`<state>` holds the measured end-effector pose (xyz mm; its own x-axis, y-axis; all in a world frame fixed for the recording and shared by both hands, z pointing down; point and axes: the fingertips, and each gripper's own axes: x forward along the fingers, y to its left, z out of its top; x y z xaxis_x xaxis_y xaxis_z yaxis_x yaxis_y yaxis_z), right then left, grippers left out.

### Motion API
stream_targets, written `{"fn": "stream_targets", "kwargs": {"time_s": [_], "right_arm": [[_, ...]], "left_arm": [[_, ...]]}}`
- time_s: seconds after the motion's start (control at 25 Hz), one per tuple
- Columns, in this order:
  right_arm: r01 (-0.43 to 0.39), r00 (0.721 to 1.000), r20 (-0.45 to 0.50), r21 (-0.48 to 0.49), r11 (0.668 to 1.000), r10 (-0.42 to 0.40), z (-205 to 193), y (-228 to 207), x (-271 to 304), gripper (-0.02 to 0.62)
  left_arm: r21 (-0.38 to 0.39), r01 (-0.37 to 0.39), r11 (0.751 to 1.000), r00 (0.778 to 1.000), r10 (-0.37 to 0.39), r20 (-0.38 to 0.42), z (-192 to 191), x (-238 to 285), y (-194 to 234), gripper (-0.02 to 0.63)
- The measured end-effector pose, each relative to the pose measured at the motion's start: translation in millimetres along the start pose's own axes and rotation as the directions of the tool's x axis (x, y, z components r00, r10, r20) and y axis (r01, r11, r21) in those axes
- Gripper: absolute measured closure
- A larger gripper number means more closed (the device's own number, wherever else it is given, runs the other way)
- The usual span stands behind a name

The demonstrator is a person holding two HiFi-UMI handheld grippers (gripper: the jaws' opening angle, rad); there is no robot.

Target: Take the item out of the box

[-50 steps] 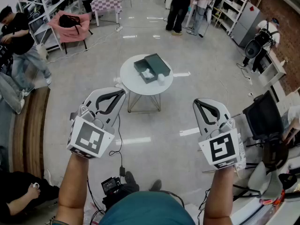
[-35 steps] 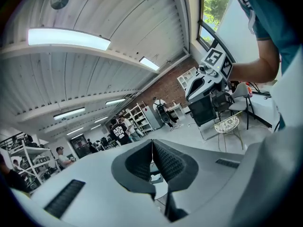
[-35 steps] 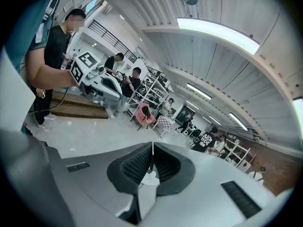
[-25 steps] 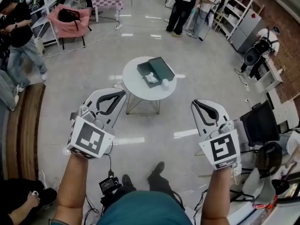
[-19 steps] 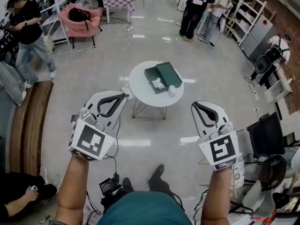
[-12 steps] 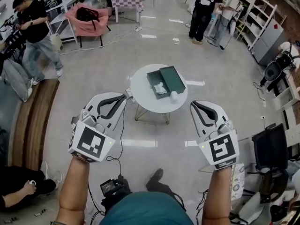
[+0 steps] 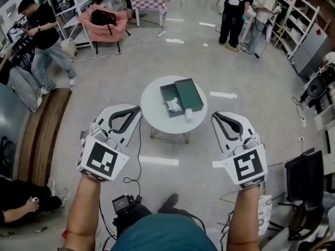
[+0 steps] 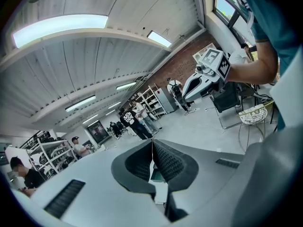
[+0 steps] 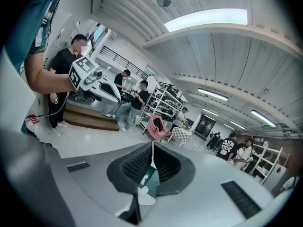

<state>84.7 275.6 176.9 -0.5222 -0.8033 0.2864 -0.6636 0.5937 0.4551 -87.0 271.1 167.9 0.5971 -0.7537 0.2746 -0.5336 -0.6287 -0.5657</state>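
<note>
White left gripper point(image 7: 137, 110), off the left edge of the round table point(image 7: 151, 120), has its jaws pressed together on nothing. On the table the dark-green box point(image 7: 166, 92) lies open, a crumpled white item point(image 7: 173, 106) inside. My right gripper point(image 7: 214, 117), off the table's right edge, is likewise closed and empty. I'd step nearer, spread one pair of jaws, then descend clear of the box walls.

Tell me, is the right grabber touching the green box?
Apart. The head view shows the right gripper over bare floor, short of the round table where the green box sits.
</note>
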Motion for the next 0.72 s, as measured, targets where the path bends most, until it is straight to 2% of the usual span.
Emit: {"fn": "stream_targets", "kwargs": {"time_s": [0.2,0.52,0.72], "right_arm": [[0.023,1.0,-0.009,0.029,0.999,-0.023,-43,-47,-11,0.555],[0.114,0.991,-0.084,0.069,0.991,-0.108,-89,-114,-23,0.555],[0.198,0.972,-0.144,0.073,0.978,-0.186,-105,-152,-8,0.555]], "left_arm": [[-0.004,0.045,0.999,0.999,-0.045,-0.027,18,61,-21,0.586],[0.048,0.142,0.989,0.987,-0.144,0.065,62,154,-26,0.586],[0.064,0.209,0.976,0.969,-0.216,0.117,63,211,-11,0.586]]}}
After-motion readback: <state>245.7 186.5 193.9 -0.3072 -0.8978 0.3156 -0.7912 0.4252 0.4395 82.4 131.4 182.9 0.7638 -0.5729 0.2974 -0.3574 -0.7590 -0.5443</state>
